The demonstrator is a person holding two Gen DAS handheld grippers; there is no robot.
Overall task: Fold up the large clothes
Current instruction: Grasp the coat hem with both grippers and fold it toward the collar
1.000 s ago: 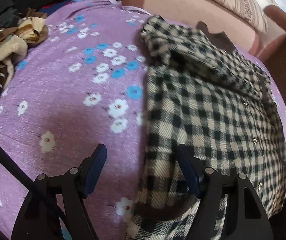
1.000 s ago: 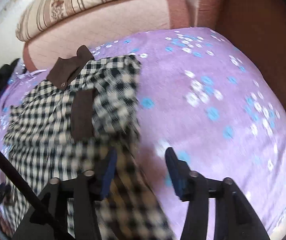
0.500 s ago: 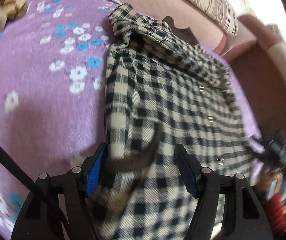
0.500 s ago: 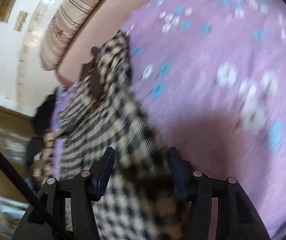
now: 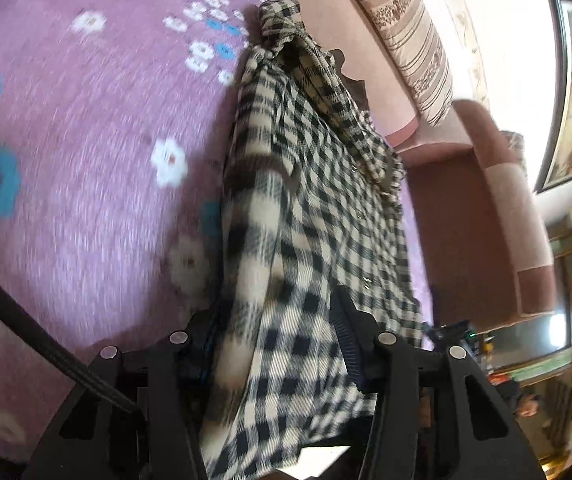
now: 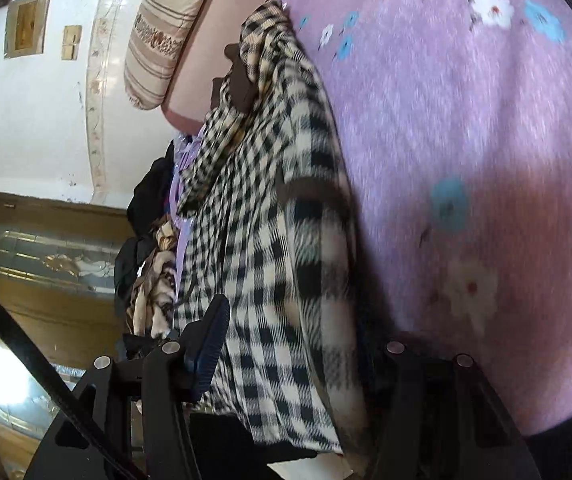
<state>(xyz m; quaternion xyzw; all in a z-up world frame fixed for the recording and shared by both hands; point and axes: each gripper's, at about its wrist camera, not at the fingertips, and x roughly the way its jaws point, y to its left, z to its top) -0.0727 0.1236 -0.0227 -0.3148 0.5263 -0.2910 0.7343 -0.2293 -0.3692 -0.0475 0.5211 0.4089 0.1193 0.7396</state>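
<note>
Left wrist view: checked shirt [image 5: 309, 208] runs from lower centre up to upper centre of frame, lying on the purple floral bedspread [image 5: 86, 160], collar end near the pink headboard [image 5: 325, 12] at top. Left gripper [image 5: 278, 344] has the hem bunched between its jaws, which have just been closing; cloth fills the gap, but whether the pads actually bite I cannot tell, blurred. Judgement: finish closing on all the hem layers before lifting.

Right wrist view: same shirt fills centre, bedspread on the right, pile of other clothes [image 6: 146, 240] at middle left. Right gripper [image 6: 293, 344] straddles the other hem corner, half open, left pad visible beside the fabric, right pad hidden by it; grip not confirmed. Judgement: both corners need a firm pinch, then raise them level together and carry the hem toward the collar, keeping edges aligned so the fold lands square.
</note>
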